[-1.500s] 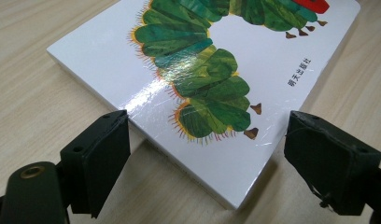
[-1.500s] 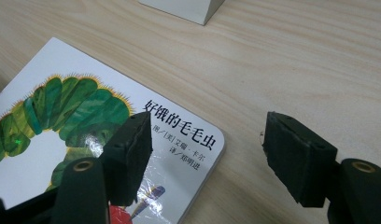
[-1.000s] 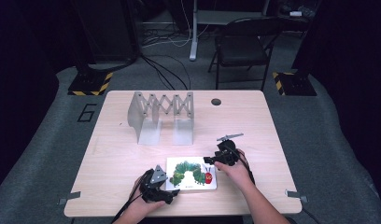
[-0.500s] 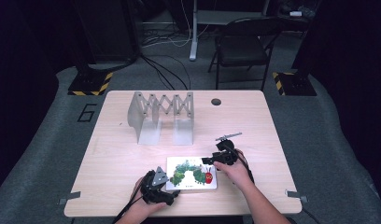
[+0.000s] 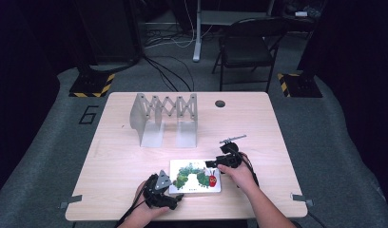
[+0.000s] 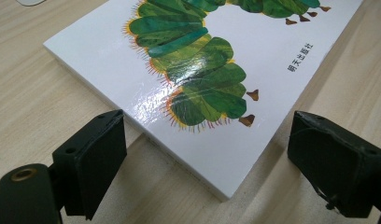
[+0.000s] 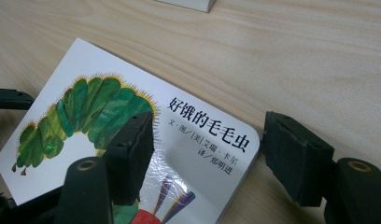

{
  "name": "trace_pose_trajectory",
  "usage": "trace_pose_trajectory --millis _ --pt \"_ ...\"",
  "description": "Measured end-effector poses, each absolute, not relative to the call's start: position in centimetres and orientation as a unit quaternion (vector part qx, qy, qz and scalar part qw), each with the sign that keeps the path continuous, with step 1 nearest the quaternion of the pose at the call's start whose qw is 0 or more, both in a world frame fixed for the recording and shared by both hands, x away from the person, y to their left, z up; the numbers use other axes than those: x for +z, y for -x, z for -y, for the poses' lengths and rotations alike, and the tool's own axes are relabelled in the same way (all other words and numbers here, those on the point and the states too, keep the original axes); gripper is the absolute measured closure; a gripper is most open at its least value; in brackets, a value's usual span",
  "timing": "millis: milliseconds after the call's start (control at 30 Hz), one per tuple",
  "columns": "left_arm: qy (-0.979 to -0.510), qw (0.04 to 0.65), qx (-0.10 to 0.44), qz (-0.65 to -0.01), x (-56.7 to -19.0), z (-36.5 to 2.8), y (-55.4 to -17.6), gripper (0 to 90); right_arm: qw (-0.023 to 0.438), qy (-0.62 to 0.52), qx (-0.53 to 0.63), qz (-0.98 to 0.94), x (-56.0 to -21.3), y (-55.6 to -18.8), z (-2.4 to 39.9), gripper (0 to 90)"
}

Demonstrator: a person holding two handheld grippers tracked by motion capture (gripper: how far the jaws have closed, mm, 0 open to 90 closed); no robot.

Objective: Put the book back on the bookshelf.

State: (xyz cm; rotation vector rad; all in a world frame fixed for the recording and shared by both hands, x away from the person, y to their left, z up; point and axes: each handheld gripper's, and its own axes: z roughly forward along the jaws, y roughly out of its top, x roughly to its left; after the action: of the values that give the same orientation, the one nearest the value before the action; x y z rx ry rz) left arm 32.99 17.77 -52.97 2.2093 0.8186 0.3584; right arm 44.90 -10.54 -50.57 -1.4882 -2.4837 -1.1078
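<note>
left gripper view: left tongs [image 6: 216, 158] gape wide, empty, straddling the caterpillar board book's [image 6: 235, 65] near corner. right tongs [image 7: 207, 154] likewise open across its far-right corner. judged risk: glossy cover slipping free on the tabletop [image 5: 258, 123].

Matte black left tongs [image 6: 207, 158] and right tongs [image 7: 207, 158], blocky square pads, brass screws; grey three-cornered plate [image 5: 162, 181].
</note>
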Motion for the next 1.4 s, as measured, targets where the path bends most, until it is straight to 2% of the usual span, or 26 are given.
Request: trace_pose_trajectory --millis 700,1400 --pt "-0.864 0.365 0.139 -0.318 -53.1 -17.3 -33.0 3.8 0.015 0.482 -0.361 0.798 -49.9 -44.6 10.4 34.2" --pt "-0.861 0.364 0.143 -0.326 -53.2 -17.1 -33.0 2.6 0.005 0.474 -0.365 0.802 -49.1 -44.4 10.5 35.5"
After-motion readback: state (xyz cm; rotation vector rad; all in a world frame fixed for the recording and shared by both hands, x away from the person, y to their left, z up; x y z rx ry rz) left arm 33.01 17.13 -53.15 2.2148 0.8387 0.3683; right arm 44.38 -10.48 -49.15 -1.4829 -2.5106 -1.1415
